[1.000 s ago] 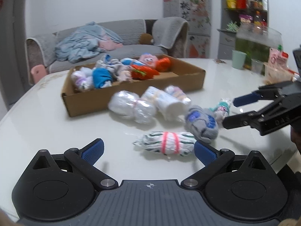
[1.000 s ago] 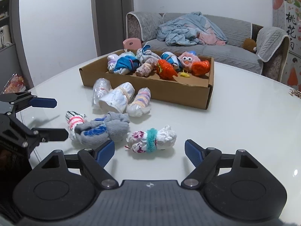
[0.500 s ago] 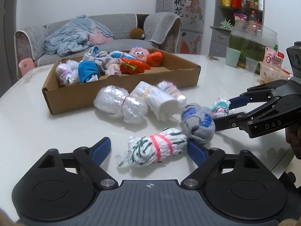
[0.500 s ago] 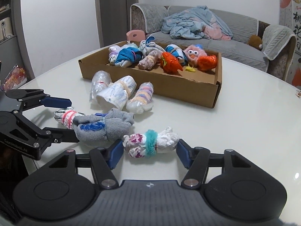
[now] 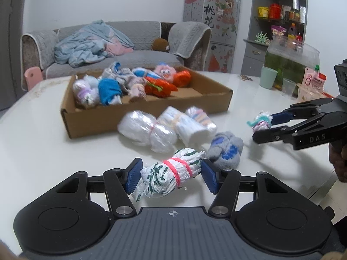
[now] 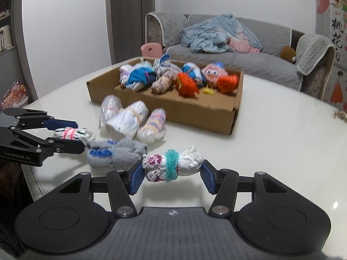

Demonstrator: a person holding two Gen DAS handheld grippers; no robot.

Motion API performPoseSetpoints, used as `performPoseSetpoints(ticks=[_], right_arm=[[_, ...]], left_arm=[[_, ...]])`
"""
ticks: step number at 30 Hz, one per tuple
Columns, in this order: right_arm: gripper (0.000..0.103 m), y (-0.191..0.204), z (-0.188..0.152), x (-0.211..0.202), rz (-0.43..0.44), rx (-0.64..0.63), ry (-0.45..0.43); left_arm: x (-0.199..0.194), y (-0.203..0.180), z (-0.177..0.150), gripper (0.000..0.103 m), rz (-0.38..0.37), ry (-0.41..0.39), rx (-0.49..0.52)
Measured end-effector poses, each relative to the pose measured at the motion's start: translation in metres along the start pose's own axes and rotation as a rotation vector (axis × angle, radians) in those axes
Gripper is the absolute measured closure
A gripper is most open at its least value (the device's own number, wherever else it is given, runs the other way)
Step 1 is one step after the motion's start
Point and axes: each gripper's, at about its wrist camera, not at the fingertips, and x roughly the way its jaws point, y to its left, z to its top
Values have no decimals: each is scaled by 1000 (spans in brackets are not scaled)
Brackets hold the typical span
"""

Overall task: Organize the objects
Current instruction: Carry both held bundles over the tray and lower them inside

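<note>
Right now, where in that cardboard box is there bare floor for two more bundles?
The brown cardboard box has bare floor along its near wall and toward its right end, in front of the orange furry bundle and the yellow scrap. Its far-left part is crowded with bundles, including the blue-and-white one.

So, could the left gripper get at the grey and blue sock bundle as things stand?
Probably not yet: the left gripper is shut on the pink-banded bundle. The grey sock bundle lies just beyond, unobstructed.
</note>
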Motion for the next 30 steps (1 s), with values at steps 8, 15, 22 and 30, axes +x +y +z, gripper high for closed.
performPoseSetpoints(ticks=[8,15,22,30], right_arm=[[51,0,36,-14,14,-45,-85],[50,32,98,1,98,-293,-184],[51,49,152,64,177,-444,-121],[51,47,162,131,286,-412,63]], left_arm=[[-23,23,32,37,15,-43,-7],[0,61,97,36,112,-65,-18],[56,91,128,37,74,42,130],[93,121,136,37,-86,206,214]])
